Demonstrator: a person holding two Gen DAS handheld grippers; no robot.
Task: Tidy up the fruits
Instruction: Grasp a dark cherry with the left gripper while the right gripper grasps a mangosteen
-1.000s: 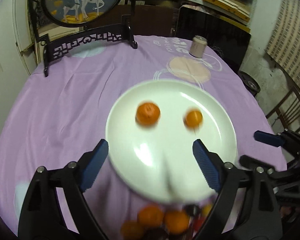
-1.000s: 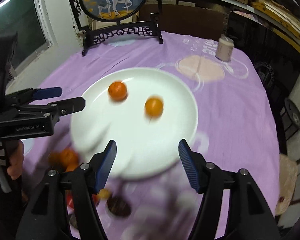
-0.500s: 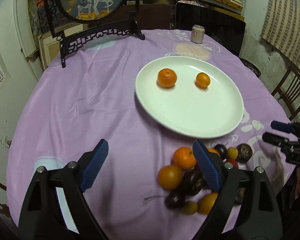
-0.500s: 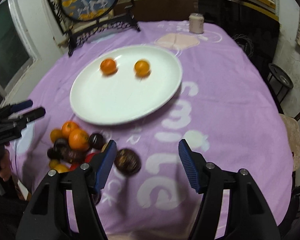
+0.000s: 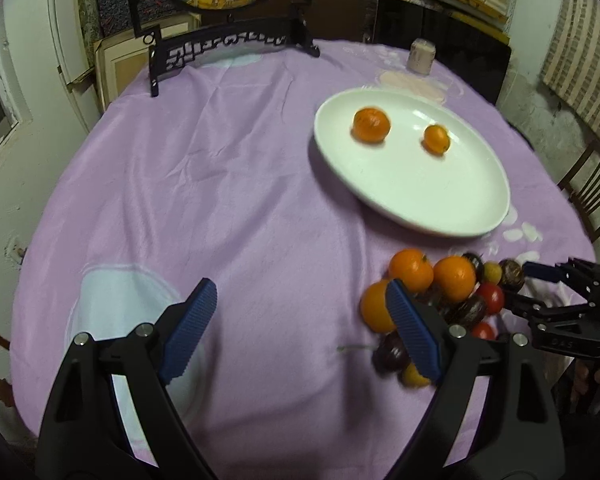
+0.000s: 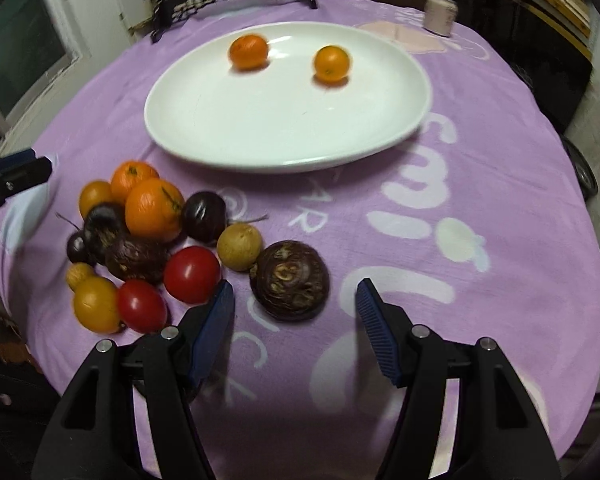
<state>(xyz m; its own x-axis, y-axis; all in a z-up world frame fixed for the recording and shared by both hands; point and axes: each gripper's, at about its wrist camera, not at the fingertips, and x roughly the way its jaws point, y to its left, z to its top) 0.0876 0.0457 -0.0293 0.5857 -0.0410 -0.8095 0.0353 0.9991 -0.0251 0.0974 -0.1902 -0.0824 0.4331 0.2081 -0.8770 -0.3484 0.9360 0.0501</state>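
Note:
A white plate (image 6: 284, 128) (image 5: 452, 204) on the purple cloth holds two oranges (image 6: 249, 52) (image 6: 331, 63). Below its left edge lies a pile of fruit: oranges (image 6: 153, 208), dark plums (image 6: 204, 216), red tomatoes (image 6: 192, 274) and small yellow fruits (image 6: 239, 247). A big dark brown fruit (image 6: 289, 280) sits apart on the right of the pile. My right gripper (image 6: 294, 324) is open, just in front of that brown fruit, holding nothing. My left gripper (image 5: 300, 328) is open and empty over bare cloth, with the pile (image 5: 432, 280) by its right finger.
A carved black stand with a round painted screen (image 5: 228, 40) is at the table's far side. A small pale jar (image 6: 440, 14) stands behind the plate. A wooden chair (image 5: 592, 184) is off the right edge. Shelves and a dark panel line the back wall.
Both grippers have drawn back from over the plate to the fruit pile. The right one has dropped closer to the big brown fruit. The left one has shifted left.

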